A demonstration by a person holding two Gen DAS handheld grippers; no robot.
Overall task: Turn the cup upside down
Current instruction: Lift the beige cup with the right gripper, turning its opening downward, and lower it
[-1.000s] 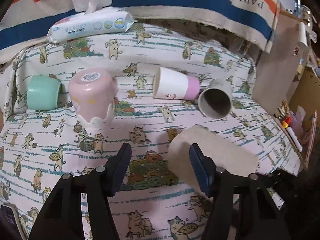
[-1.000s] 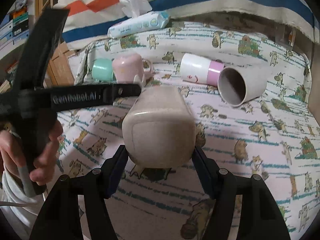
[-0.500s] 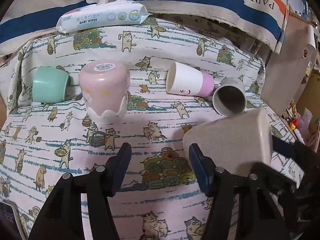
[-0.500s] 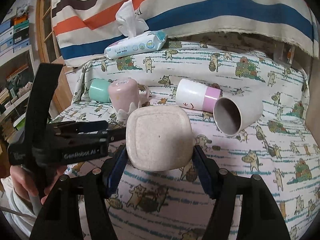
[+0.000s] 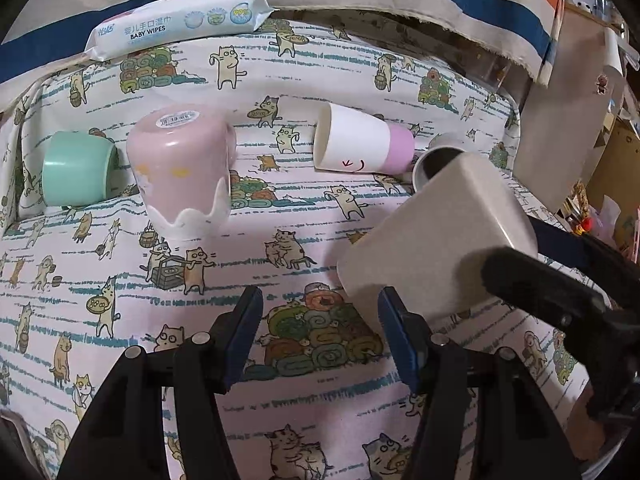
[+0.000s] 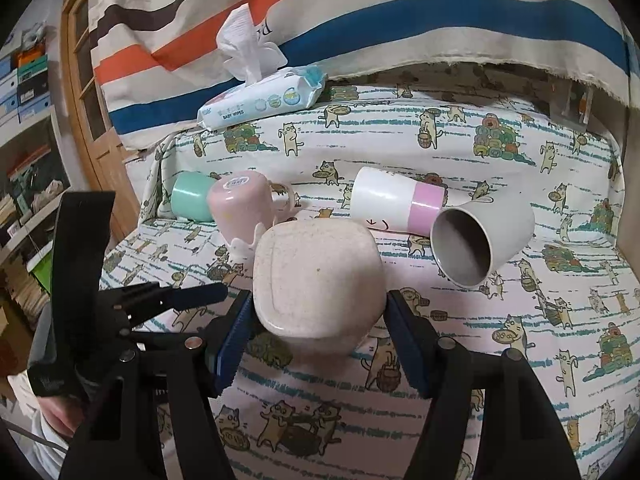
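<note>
Beige and speckled, the square-sided cup (image 6: 316,280) sits clamped between the blue pads of the right gripper (image 6: 318,320), held above the cat-print cloth (image 6: 500,400). Its flat, rounded-square base faces the right wrist camera, so its long axis runs roughly along the fingers, away from that camera. In the left wrist view the cup (image 5: 436,240) lies tilted, base end down toward the near left and the other end up toward the far right; its mouth cannot be seen in either view.

The left gripper (image 5: 320,336) hangs just to the left of the cup with its jaws wide and nothing between them; the cloth shows in the gap.

Farther back on the cloth, a pink cup (image 5: 180,168) stands upside down, label on top. A mint green cup (image 5: 76,168) lies on its side beside it. A white and pink cup (image 5: 360,144) lies on its side, and a grey cup (image 6: 480,240) lies with its mouth toward the camera. A pack of baby wipes (image 5: 180,20) rests at the back edge, against striped fabric (image 6: 360,12)
</note>
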